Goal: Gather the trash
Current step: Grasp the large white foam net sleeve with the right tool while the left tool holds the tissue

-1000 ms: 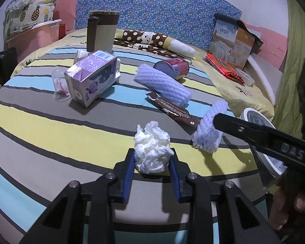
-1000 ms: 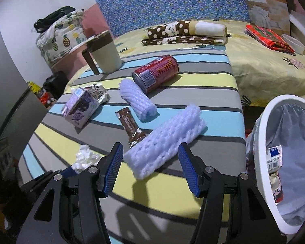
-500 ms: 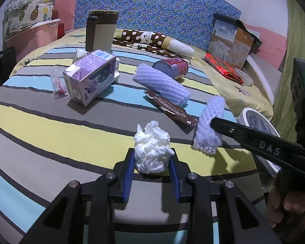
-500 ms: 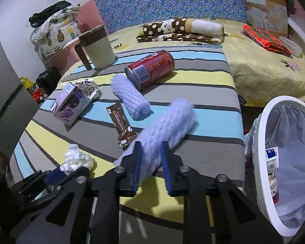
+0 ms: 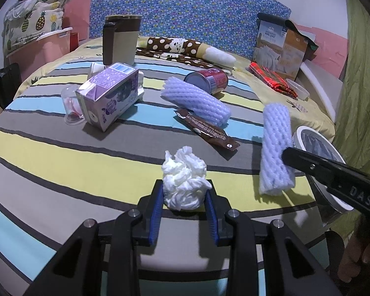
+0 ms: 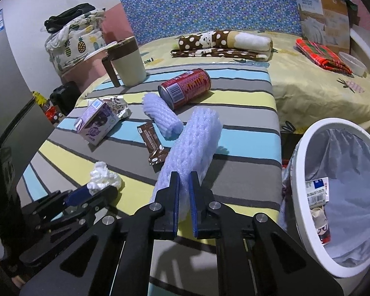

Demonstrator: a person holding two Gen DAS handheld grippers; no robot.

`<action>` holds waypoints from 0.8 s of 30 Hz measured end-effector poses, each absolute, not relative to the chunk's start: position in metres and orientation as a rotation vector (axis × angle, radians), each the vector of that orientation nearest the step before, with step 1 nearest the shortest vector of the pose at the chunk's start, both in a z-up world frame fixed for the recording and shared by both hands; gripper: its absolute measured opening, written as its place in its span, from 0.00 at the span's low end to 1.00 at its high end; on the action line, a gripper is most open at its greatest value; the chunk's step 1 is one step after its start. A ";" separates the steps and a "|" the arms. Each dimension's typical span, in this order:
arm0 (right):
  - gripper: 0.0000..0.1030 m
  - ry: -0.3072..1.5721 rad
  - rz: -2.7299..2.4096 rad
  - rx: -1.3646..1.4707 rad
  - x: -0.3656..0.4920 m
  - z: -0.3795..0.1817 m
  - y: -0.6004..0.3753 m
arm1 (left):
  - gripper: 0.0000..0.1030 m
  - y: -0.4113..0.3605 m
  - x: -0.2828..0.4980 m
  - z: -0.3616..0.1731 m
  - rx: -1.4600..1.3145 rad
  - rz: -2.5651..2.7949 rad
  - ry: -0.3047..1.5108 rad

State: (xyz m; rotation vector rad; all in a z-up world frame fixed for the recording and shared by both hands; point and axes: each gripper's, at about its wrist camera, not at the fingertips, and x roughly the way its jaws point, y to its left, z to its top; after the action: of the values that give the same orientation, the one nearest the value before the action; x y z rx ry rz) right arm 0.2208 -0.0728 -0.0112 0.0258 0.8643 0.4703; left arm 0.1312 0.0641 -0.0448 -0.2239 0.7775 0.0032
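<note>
Gripping a crumpled white tissue (image 5: 183, 177) at lower centre of the left wrist view, the left gripper (image 5: 184, 212) sits as it did a second ago, blue pads pressed on both sides of the wad on the striped bedspread (image 5: 61, 153). What has changed lies at right: the pale foam net sleeve (image 5: 276, 148), earlier lying low and slanted, now stands nearly upright in the frame, lifted off the cloth, its long axis running top to bottom, pinched by the right gripper (image 5: 287, 155) just in front of the white trash bin (image 5: 315, 145). A brown snack wrapper (image 5: 207, 130), a second foam sleeve (image 5: 197, 101), a red can (image 5: 207, 81) and a purple carton (image 5: 108, 98) lie beyond. In the right wrist view, the right gripper (image 6: 184, 180), wide open a second ago, is closed on the near end of that sleeve (image 6: 192, 145), which points away toward upper right. The bin (image 6: 305, 148), lined and holding scraps, stands at right beside the bed; the tissue (image 6: 103, 176) is at lower left.
</note>
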 end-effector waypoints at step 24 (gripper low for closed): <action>0.22 0.944 0.510 0.072 0.217 -0.028 -0.067 | 0.32 0.062 0.130 -0.044 -0.223 0.003 0.775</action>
State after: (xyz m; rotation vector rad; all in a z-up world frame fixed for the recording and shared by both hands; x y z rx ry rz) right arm 0.2169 -0.0666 -0.0277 0.0717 0.9436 0.5095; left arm 0.1303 0.0619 -0.0443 -0.2226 0.7753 0.0025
